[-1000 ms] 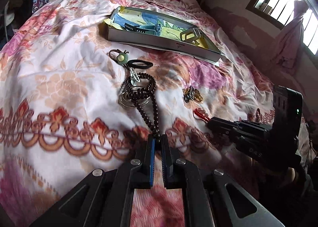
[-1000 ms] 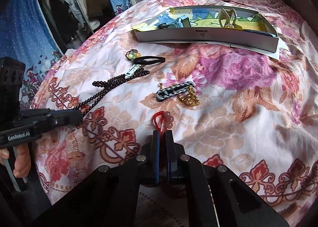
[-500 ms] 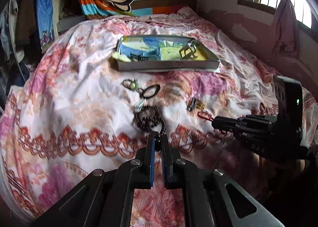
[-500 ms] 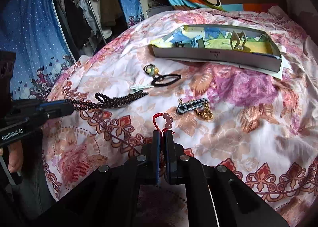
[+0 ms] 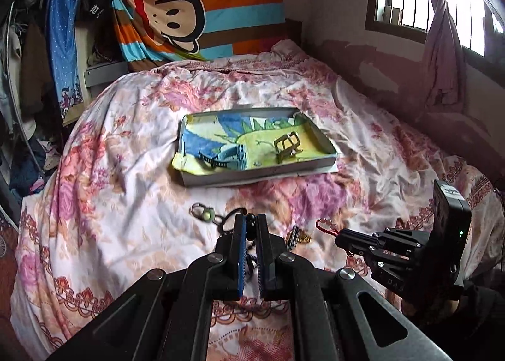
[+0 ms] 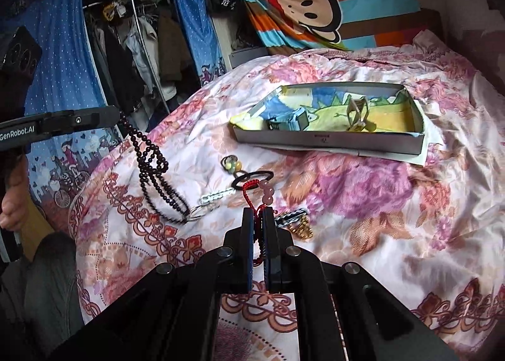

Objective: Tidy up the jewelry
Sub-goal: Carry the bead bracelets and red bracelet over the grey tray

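Grippers were both clenched on limp, light strands, the left gripper (image 5: 251, 228) on a dark bead necklace (image 6: 154, 171) dangling at nine o'clock, the right gripper (image 6: 258, 219) on a red cord bracelet (image 6: 263, 193), best pinched by the cord, box (image 6: 331, 140) at one o'clock.

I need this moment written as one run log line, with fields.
left tool: shut on dark bead necklace | right tool: shut on red cord bracelet | box: on bed, open
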`<action>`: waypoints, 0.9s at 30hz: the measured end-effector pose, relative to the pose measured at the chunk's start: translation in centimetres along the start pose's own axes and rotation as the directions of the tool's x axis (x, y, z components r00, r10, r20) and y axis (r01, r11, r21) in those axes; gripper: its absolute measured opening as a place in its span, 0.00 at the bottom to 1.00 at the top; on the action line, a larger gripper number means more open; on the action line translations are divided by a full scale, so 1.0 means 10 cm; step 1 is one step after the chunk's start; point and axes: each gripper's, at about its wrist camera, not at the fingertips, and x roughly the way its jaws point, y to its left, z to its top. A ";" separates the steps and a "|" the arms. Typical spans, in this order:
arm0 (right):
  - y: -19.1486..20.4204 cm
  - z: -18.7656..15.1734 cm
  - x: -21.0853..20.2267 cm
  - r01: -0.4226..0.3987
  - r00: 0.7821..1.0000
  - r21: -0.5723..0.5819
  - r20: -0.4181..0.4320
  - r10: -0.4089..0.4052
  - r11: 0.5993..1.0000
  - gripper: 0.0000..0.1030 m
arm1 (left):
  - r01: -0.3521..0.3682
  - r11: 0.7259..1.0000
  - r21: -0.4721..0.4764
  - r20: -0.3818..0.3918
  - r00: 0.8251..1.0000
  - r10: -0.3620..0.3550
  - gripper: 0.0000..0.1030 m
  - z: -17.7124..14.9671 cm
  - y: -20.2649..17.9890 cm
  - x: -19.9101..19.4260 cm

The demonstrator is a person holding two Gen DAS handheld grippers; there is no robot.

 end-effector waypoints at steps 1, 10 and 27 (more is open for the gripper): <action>-0.03 0.02 -0.02 0.003 1.000 0.006 0.009 -0.003 1.000 0.05 | -0.002 1.000 0.006 0.012 1.000 0.002 0.06 0.06 -0.02 -0.01; -0.36 0.31 -0.05 0.046 0.992 0.057 0.117 -0.052 0.997 0.05 | 0.007 1.000 0.023 0.081 0.997 -0.009 0.06 0.48 -0.19 0.08; -1.25 1.08 0.60 0.149 0.973 0.144 0.158 -0.171 0.978 0.05 | 0.074 0.990 -0.118 0.216 0.975 -0.047 0.06 1.38 -0.42 1.48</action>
